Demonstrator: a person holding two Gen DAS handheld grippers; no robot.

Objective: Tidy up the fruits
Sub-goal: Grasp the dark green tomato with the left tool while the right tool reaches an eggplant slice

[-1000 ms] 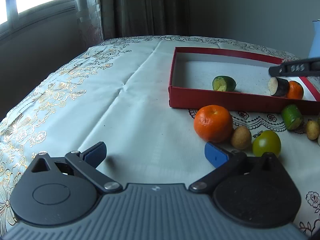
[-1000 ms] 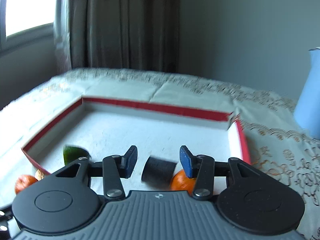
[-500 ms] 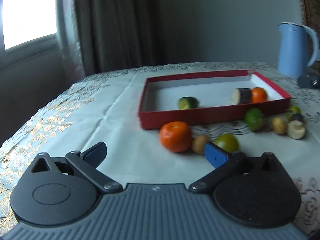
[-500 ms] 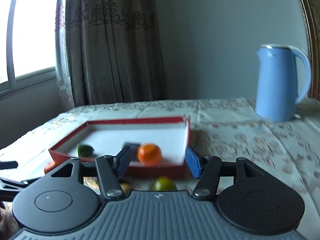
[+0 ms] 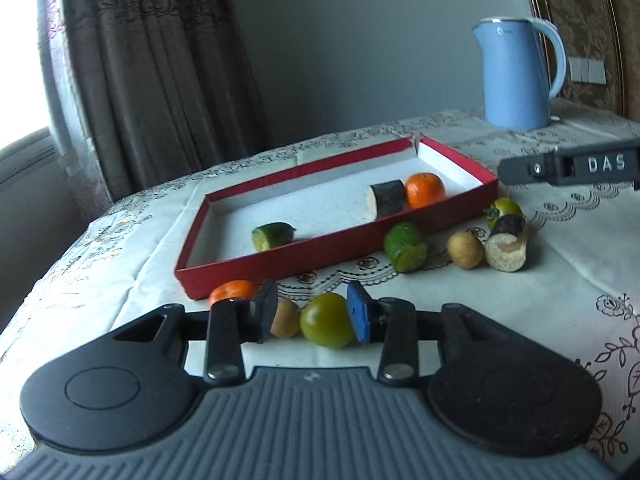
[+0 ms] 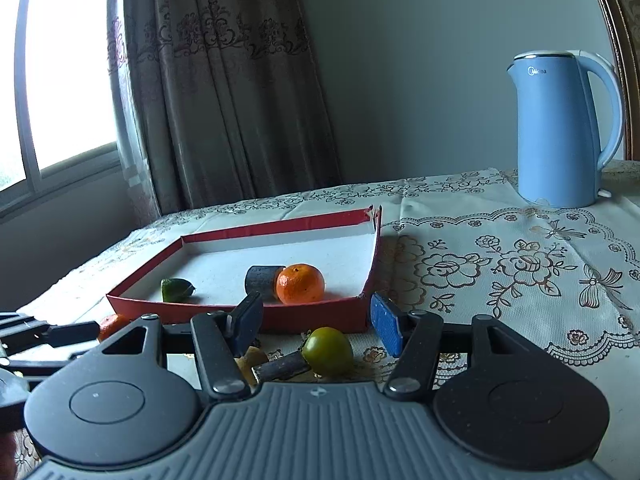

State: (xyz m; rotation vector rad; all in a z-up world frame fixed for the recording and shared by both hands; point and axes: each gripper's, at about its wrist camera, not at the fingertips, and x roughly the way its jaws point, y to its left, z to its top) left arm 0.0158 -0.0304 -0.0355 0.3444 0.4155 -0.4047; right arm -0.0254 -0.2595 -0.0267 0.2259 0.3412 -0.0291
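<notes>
Fruit (image 5: pixel 464 243) crowds the table (image 5: pixel 580 264) along the tray's (image 5: pixel 320 246) near wall. The tray's left half lies mostly bare. A kettle (image 6: pixel 560 132) blocks the far right corner.

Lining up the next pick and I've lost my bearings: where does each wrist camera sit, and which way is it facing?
Left wrist: on the left hand-held gripper, looking forward and slightly down over the table at the red tray along its long side; its jaws are closing, a green fruit between them.
Right wrist: on the right hand-held gripper, facing the tray's near corner; its jaws stand open.
Shared: tray, the orange inside it, blue kettle.
</notes>
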